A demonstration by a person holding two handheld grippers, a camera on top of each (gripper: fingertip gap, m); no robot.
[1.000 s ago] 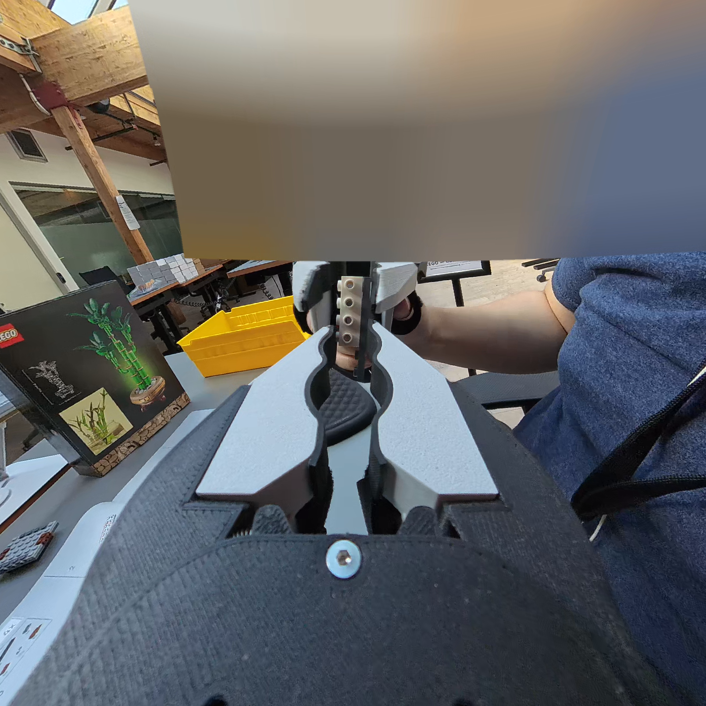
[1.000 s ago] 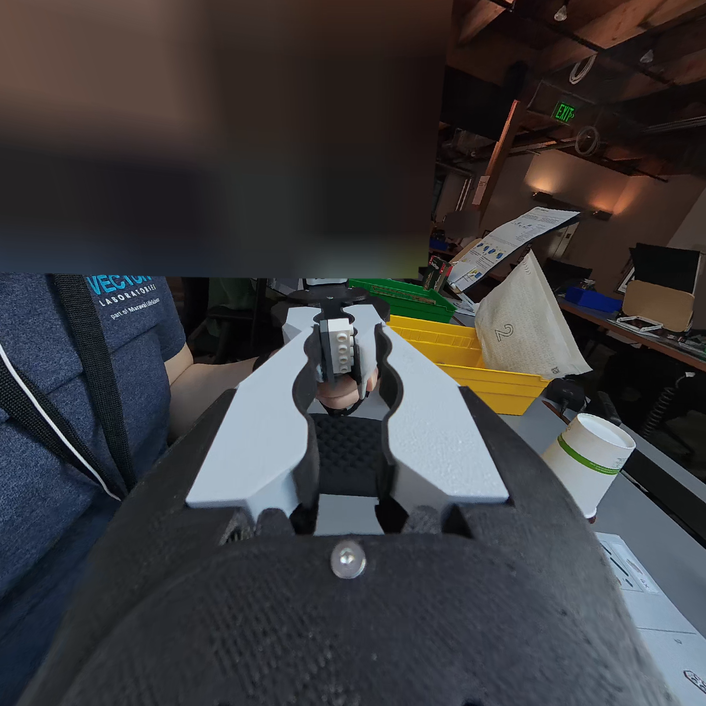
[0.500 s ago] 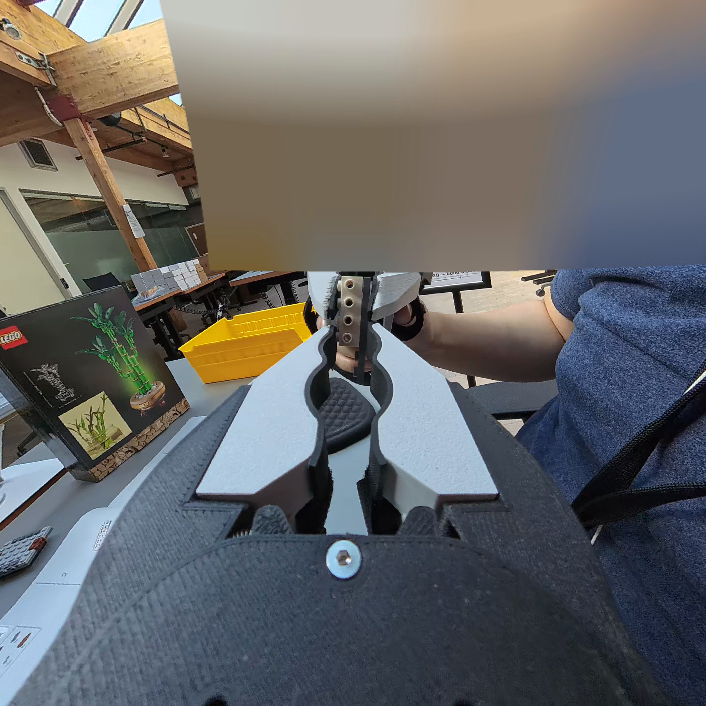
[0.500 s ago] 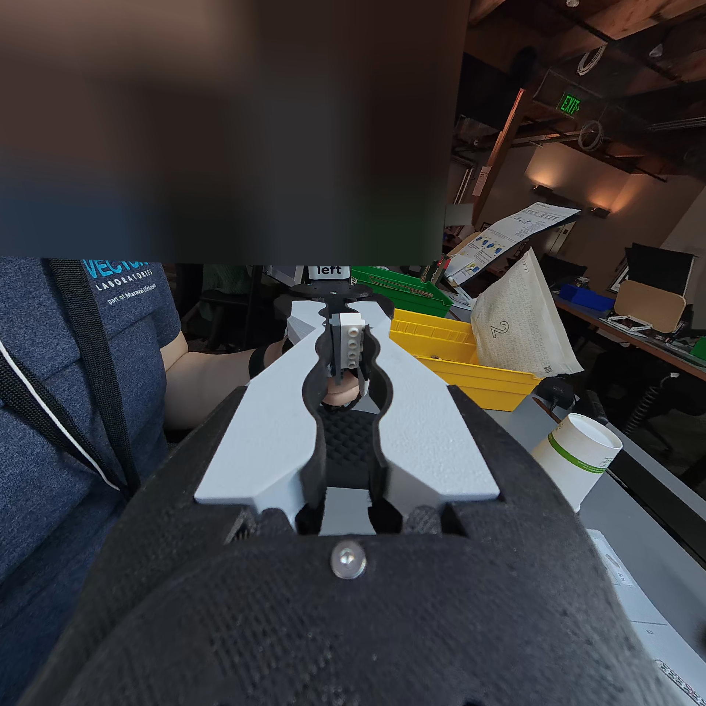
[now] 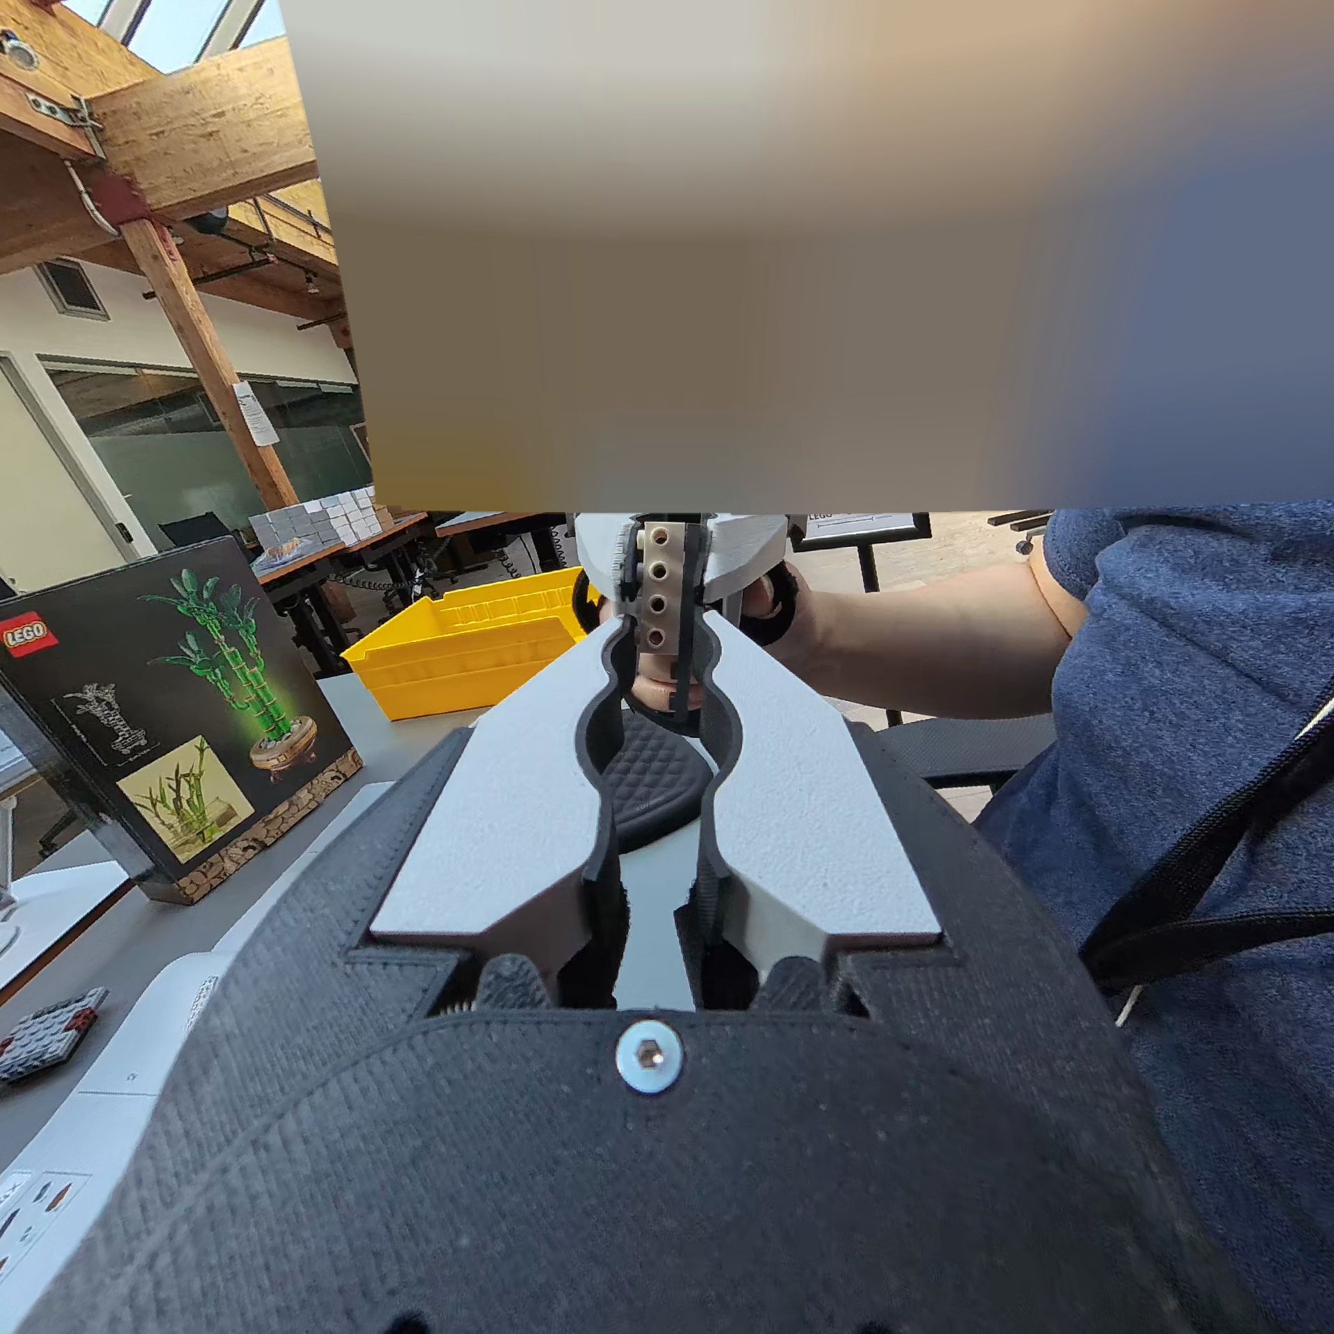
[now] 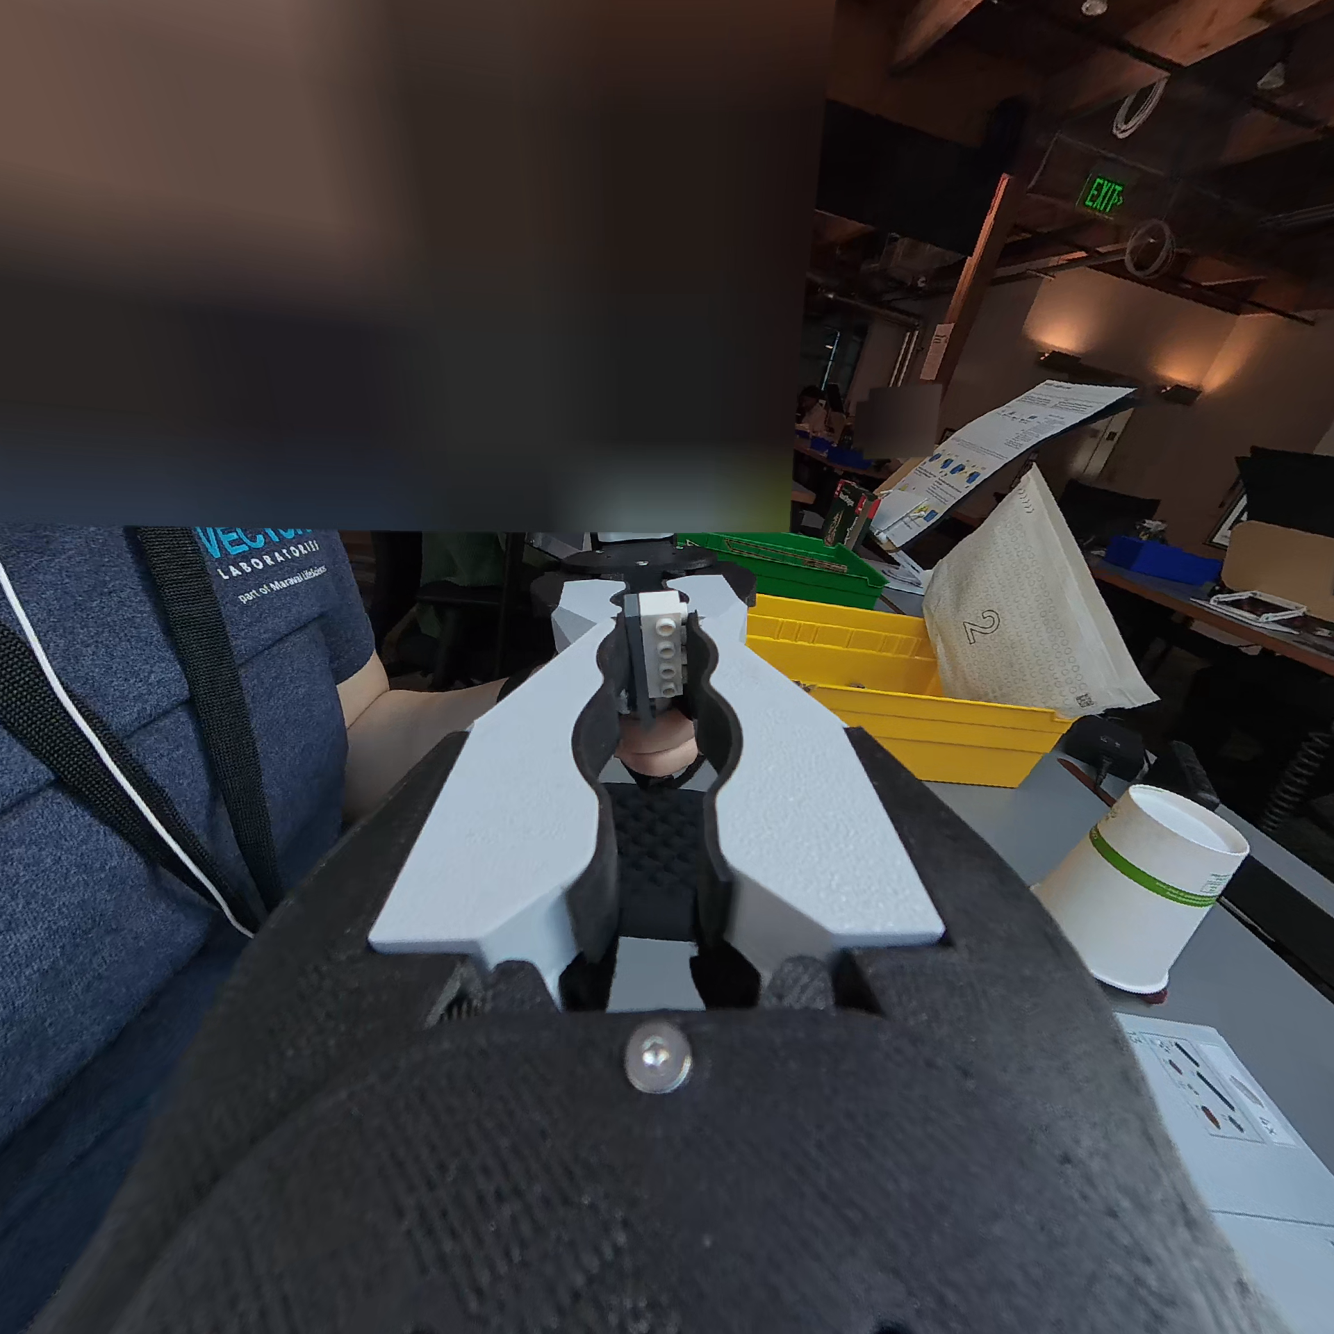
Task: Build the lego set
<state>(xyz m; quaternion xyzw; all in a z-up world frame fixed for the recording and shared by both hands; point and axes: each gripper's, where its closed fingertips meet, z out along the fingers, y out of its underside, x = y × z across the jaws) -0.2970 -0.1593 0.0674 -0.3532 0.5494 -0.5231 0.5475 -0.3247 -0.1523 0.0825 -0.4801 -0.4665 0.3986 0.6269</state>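
Note:
A small lego assembly is held in the air in front of the person's chest: a pale four-stud brick (image 5: 658, 588) with a dark plate (image 5: 682, 650) against its side. My left gripper (image 5: 660, 635) is shut on its near end. My right gripper (image 6: 658, 653) faces the left one tip to tip and is shut on the same assembly, where the brick (image 6: 664, 653) shows its studs beside the dark plate (image 6: 634, 664). The right gripper's grey fingers (image 5: 743, 552) show just behind the brick in the left wrist view. The left gripper's fingers (image 6: 585, 613) show behind it in the right wrist view.
On the grey table stand the lego box (image 5: 166, 715), a yellow bin (image 5: 469, 650), a small grey built piece (image 5: 43, 1039) and an instruction booklet (image 5: 108, 1126). The right wrist view shows yellow (image 6: 902, 686) and green (image 6: 779, 570) bins, a paper bag (image 6: 1025, 628) and a paper cup (image 6: 1140, 888). The tips of both grippers are at nearly the same place.
My right gripper's jaws have narrowed onto the assembly, and the brick now stands straighter between them. Both grippers have drifted slightly while staying tip to tip.

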